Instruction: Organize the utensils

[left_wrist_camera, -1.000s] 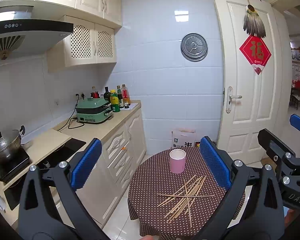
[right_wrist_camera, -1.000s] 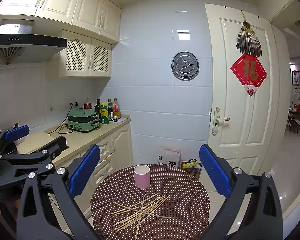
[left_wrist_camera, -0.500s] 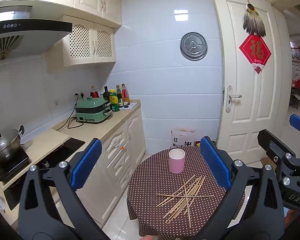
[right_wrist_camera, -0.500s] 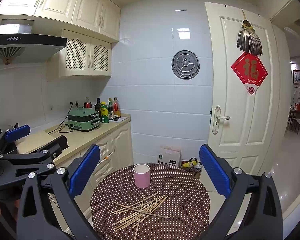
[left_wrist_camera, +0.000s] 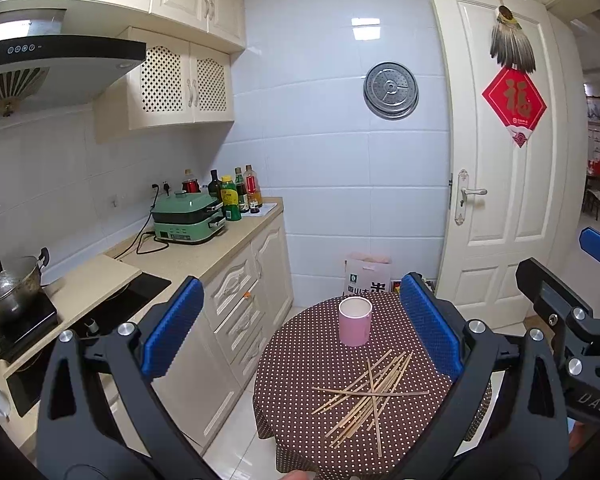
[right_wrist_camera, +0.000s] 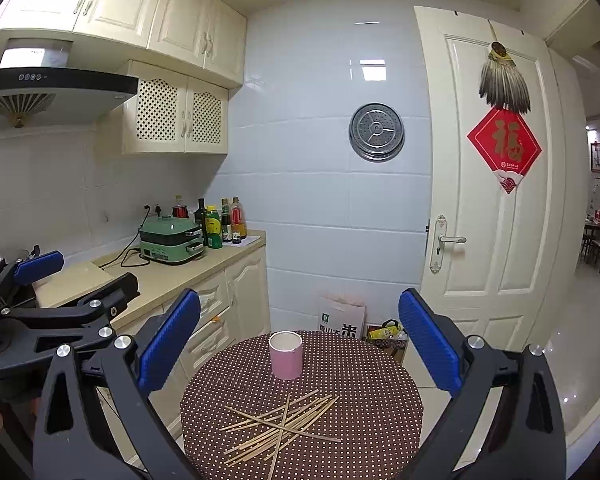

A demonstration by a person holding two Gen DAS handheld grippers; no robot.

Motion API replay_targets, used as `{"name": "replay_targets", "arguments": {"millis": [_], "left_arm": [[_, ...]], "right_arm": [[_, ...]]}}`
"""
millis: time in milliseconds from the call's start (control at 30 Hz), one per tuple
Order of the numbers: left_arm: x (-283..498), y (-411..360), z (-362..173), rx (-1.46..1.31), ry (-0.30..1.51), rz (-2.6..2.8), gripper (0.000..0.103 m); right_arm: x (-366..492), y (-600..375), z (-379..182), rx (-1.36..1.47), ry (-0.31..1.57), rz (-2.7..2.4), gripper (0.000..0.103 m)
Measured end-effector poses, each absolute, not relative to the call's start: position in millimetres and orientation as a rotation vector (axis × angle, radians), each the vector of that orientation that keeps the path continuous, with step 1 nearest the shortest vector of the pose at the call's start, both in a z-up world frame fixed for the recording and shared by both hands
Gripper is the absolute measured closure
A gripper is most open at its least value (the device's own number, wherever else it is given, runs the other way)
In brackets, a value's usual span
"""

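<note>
Several wooden chopsticks [left_wrist_camera: 370, 394] [right_wrist_camera: 284, 424] lie scattered in a loose crossed pile on a round table [left_wrist_camera: 296, 364] [right_wrist_camera: 364, 372] with a brown dotted cloth. An empty pink cup [left_wrist_camera: 355, 321] [right_wrist_camera: 286, 355] stands upright behind the pile. My left gripper [left_wrist_camera: 300, 332] is open, held above and short of the table, nothing between its blue pads. My right gripper [right_wrist_camera: 300, 336] is open too, at a like distance, empty. Each gripper shows at the edge of the other's view.
A kitchen counter [left_wrist_camera: 188, 256] runs along the left with a green cooker [left_wrist_camera: 186, 216], bottles [left_wrist_camera: 236, 194], a hob and a pot [left_wrist_camera: 12, 288]. A white door [left_wrist_camera: 500, 160] stands shut at right. A paper bag [left_wrist_camera: 366, 278] sits on the floor behind the table.
Both grippers have drifted very slightly; the table sits a touch lower and left in the left wrist view. Chopsticks and cup have not moved.
</note>
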State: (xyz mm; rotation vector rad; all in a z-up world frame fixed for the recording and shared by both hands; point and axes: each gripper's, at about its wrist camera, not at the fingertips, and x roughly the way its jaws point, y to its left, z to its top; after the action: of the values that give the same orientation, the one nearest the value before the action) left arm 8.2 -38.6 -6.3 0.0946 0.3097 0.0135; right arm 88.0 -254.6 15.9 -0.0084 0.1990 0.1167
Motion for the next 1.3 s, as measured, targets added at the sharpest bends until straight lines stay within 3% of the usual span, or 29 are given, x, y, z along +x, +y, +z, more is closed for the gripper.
{"name": "replay_targets", "arguments": {"millis": [900, 1300], "left_arm": [[51.2, -32.7, -35.0, 0.097, 0.405, 0.009, 0.007], [114.0, -22.0, -78.9, 0.106, 0.533, -0.111, 0.007]], "right_arm": [[126.0, -244.6, -3.1, -0.052, 0.267, 0.142, 0.008], [172.9, -227.1, -34.0, -0.051, 0.417, 0.127, 0.008]]}}
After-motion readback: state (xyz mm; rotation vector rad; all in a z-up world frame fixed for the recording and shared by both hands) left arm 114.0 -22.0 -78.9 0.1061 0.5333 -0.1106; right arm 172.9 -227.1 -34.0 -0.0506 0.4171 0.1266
